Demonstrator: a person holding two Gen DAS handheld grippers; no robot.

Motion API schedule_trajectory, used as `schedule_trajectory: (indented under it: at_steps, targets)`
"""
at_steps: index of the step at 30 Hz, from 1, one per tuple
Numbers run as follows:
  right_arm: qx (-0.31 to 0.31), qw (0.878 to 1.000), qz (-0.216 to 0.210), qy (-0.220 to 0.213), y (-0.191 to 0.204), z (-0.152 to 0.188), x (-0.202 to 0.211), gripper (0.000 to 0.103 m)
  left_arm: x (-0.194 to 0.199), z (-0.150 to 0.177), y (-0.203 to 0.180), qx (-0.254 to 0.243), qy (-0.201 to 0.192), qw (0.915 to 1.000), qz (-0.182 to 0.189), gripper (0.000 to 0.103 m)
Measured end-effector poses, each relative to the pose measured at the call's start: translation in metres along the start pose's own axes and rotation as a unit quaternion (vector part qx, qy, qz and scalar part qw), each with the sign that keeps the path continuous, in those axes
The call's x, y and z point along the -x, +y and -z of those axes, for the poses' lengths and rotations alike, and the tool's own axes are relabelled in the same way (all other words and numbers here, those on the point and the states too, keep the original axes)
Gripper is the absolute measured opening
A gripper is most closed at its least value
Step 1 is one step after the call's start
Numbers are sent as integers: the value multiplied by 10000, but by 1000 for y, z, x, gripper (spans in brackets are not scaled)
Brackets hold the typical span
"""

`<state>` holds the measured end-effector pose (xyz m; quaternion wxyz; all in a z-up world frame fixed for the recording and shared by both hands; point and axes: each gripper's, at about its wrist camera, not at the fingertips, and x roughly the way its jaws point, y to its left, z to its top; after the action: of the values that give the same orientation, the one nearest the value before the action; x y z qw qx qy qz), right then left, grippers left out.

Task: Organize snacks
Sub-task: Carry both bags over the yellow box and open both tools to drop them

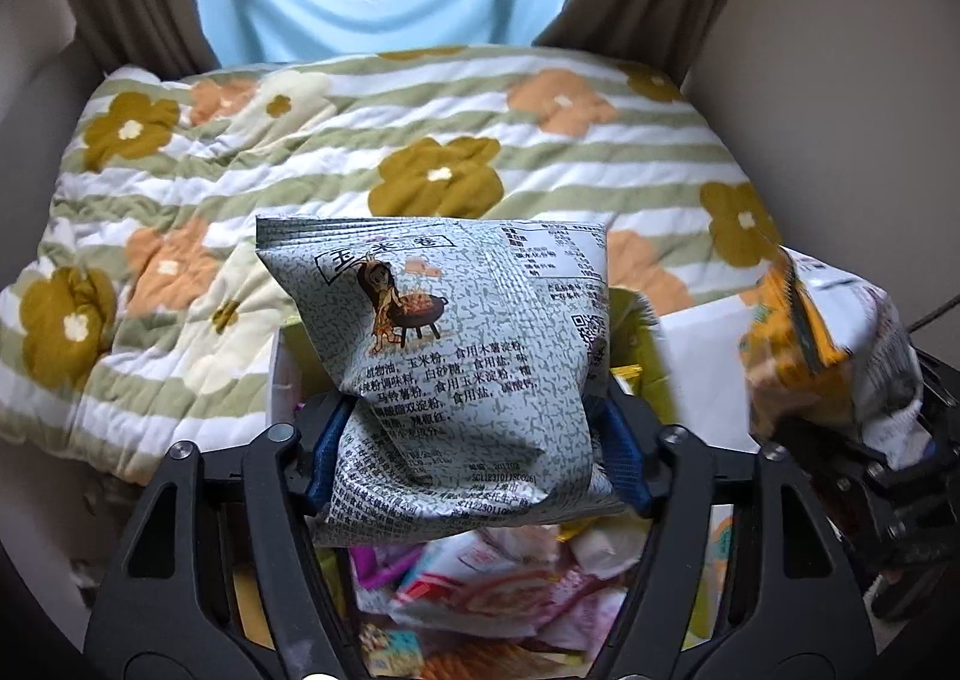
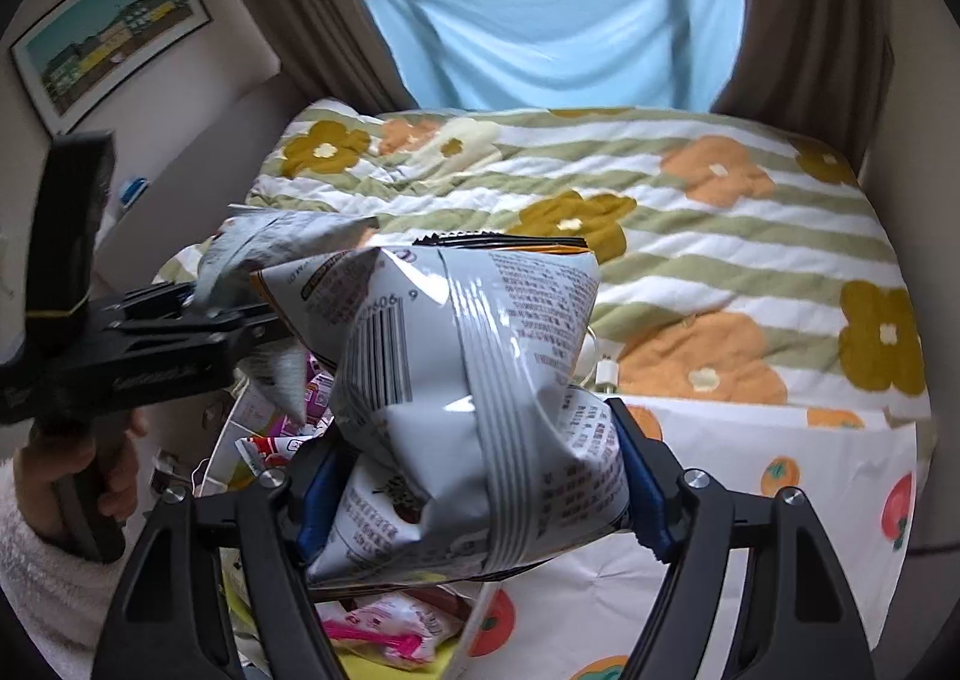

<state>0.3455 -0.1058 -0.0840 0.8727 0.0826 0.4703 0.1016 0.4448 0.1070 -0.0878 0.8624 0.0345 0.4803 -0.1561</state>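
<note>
Left tool clamped on grey snack bag, long axis upright, right tool clamped on silver bag, upright

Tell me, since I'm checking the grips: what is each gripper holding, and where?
Left gripper: grey snack bag, pinched across its lower part. Right gripper: white snack bag, pinched across its lower half.

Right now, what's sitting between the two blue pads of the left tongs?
A grey patterned snack bag, pinched at its lower part between the pads, above the box of snacks; the left wrist view shows it.
</note>
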Motion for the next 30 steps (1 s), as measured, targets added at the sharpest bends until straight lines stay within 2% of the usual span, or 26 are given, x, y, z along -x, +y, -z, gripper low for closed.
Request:
schedule_trajectory:
  at_steps: [2,3,7,14,19,22,24,26,27,30]
  targets:
    - [-70,9999,51,72,1,1,-5,73,-10,-2,1,-77,59,9998,-170,103]
    - [-86,9999,69,92,2,3,-5,73,-11,-3,1,-85,19,9997,-240,103]
    - [-129,9997,123,146,1,8,-8,73,-10,3,10,50,36,9999,-146,103]
    - [-132,9997,138,145,9,18,2,73,42,43,28,437,-329,9975,-455,103]
    - [-103,9996,263,52,31,29,12,74,70,69,41,654,-502,9943,-680,103]
    - [-126,9996,197,147,44,36,6,75,79,80,47,752,-554,9932,-692,103]
    - [-169,9995,157,212,50,41,-1,78,81,86,50,777,-559,9927,-733,103]
    - [-228,9994,189,187,53,47,-7,95,81,92,54,784,-553,9922,-799,103]
    - [-281,9993,187,162,54,50,-9,100,80,95,54,784,-561,9919,-825,103]
    - [-351,9990,245,-107,54,60,-6,102,74,104,59,805,-517,9915,-878,103]
